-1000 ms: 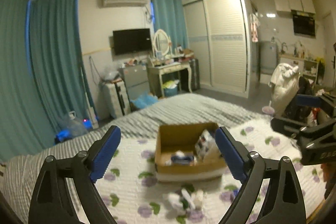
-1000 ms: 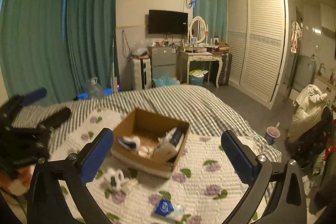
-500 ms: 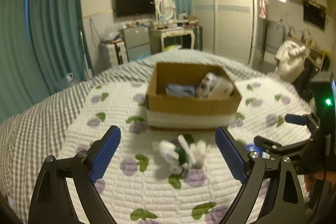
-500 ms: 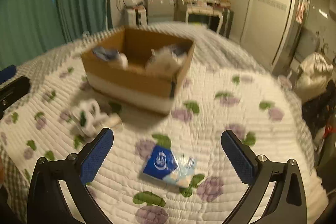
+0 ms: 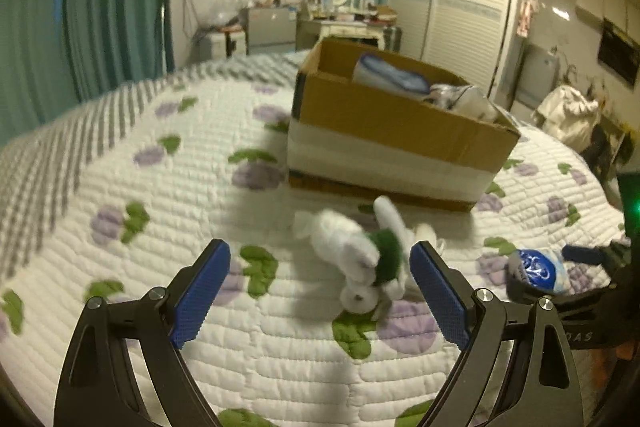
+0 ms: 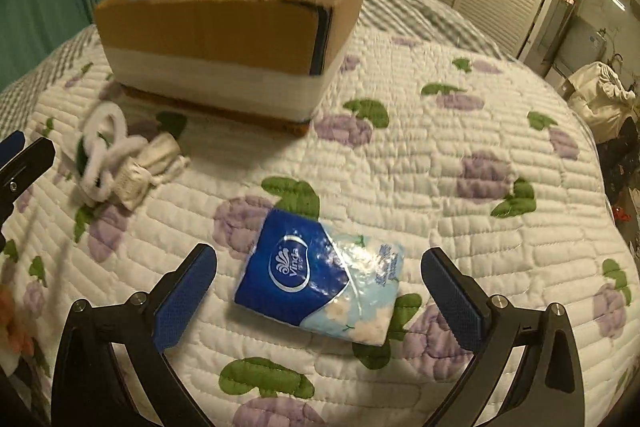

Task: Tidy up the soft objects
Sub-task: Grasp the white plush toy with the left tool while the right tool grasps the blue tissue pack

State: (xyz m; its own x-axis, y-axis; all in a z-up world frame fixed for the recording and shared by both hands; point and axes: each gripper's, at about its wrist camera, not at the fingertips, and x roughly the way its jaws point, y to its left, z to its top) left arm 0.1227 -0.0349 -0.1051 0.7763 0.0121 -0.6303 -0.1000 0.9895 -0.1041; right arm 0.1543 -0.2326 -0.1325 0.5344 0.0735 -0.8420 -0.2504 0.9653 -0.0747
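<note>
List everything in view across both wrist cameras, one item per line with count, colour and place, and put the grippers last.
cardboard box: one, brown with a white band, on the quilt, far side.
items in the box: at least two, blue-white and white, poking above the rim; exact kind unclear.
plush toy: one, white and green, on the quilt in front of the box.
tissue pack: one, blue and white, on the quilt nearer the camera than the box.
quilt: one, white with purple flowers and green leaves, covering the bed.
left gripper: one, black with blue pads, open, toy between its fingers.
right gripper: one, black with blue pads, open, tissue pack between its fingers.
</note>
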